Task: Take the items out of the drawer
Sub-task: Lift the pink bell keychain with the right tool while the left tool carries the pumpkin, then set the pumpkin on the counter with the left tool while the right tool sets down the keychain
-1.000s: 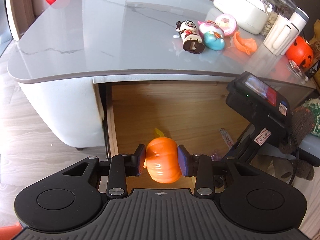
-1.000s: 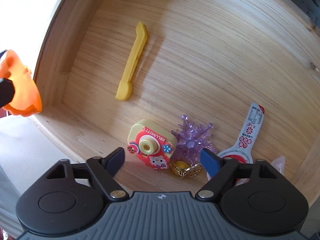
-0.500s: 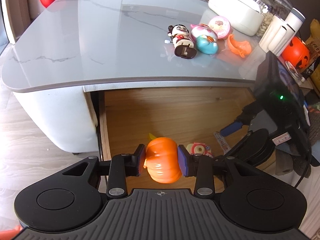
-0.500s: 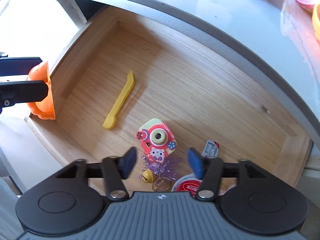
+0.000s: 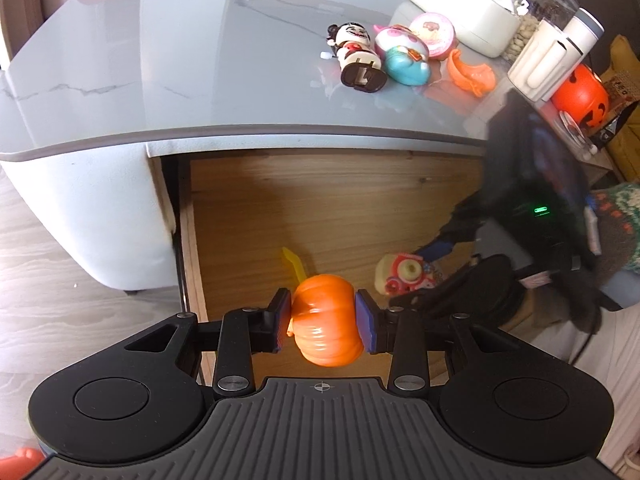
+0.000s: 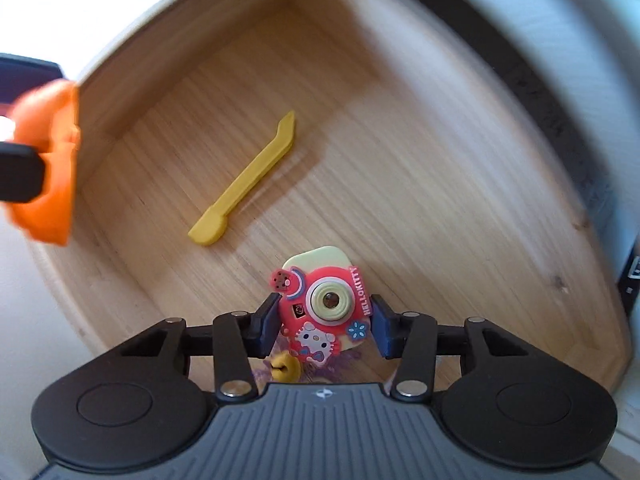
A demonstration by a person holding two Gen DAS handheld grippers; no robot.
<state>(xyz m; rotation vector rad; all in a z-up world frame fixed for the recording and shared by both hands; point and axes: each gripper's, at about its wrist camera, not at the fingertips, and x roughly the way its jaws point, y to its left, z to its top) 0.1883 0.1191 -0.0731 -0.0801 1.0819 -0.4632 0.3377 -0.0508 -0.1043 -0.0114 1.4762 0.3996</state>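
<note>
**Both grippers loaded over the open drawer**

The left gripper (image 5: 323, 326) pinched a small orange pumpkin toy (image 5: 326, 320) squarely between its pads, low in the centre of the left wrist view and above the drawer's (image 5: 320, 200) near corner, seemingly clear for carrying up to the worktop (image 5: 160, 60). The right gripper's (image 6: 323, 326) jaws had just been closing around a pink Hello Kitty toy camera (image 6: 324, 308), gripped by its two sides; low in the right wrist view, the pads appeared to press it. A purple ornament with a yellow bell (image 6: 286, 368) lay directly beneath the camera and could snag. A yellow plastic stick (image 6: 248, 176) lay alone at mid-frame on the drawer floor, well apart. At upper right of the left wrist view, toys already crowded the worktop: a cartoon figurine (image 5: 356, 58), a teal-and-pink toy (image 5: 404, 56) and an orange piece (image 5: 470, 72), leaving bare surface to their left.
</note>
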